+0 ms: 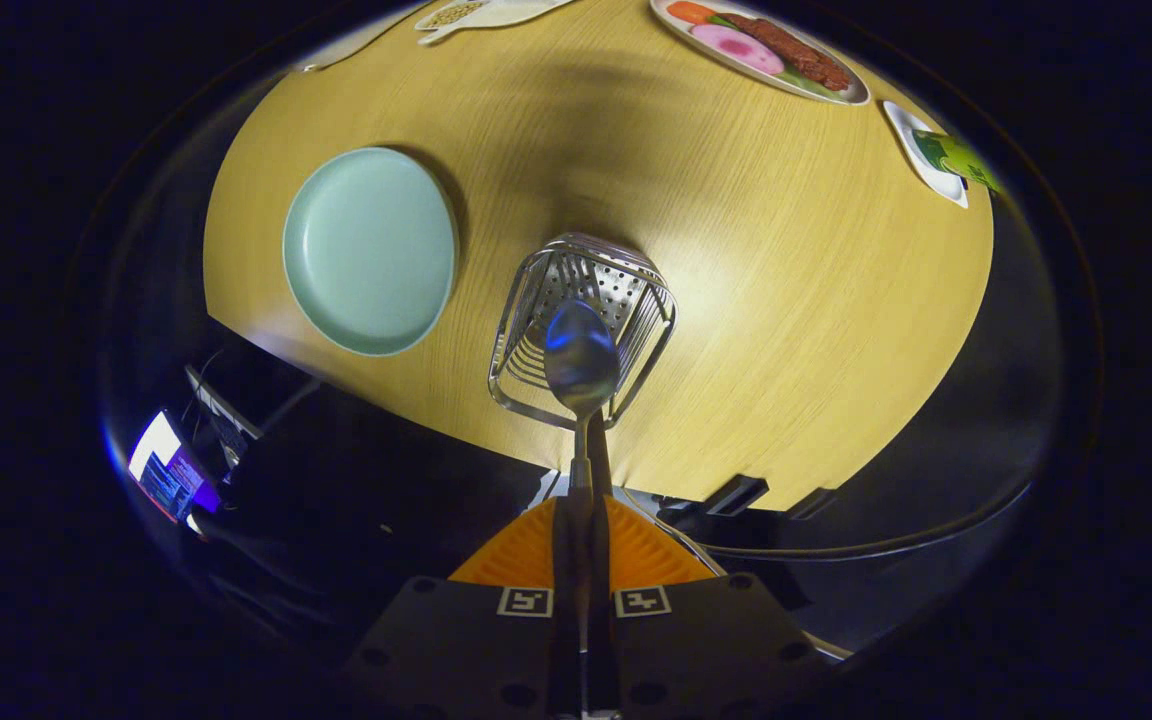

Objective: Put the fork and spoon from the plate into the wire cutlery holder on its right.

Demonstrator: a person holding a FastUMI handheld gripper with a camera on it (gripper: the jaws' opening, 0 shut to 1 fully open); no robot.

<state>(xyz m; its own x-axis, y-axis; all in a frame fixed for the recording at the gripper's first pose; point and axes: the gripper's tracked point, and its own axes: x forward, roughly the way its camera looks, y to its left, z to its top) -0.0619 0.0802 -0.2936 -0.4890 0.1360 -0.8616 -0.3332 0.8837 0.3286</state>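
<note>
Spoon [581, 358] over the wire cutlery holder [584, 330]

My gripper [582, 560] is clamped tight on its handle; I see no readable writing.

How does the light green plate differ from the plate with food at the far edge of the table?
The light green plate is round and bare; the far plate looks oval and carries food. The green plate sits left of the wire cutlery holder, nearer the gripper, whose fingers are shut on the spoon. Both rest on the wooden table.
</note>
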